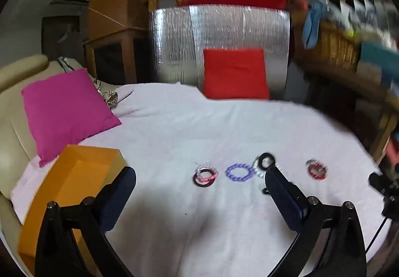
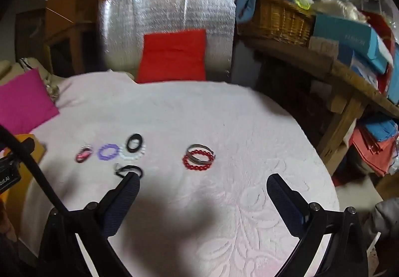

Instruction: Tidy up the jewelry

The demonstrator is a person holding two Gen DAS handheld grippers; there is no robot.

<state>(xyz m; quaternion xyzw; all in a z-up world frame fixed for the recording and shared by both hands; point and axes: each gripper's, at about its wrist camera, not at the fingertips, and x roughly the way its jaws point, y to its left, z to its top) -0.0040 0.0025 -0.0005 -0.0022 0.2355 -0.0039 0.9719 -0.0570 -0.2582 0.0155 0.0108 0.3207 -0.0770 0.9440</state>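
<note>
Both tongs, the left gripper (image 1: pixel 200 173) and right gripper (image 2: pixel 203 178), hover spread wide and empty above a white cloth (image 2: pixel 174 112) where bracelets (image 2: pixel 199 157) lie in a row beside an orange box (image 1: pixel 74 177).

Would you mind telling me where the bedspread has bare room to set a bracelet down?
The white bedspread is bare between the bracelet row and the red cushion, and right of the red beaded bracelet. It is crowded around the purple beaded bracelet and black ring, beside the orange box.
</note>
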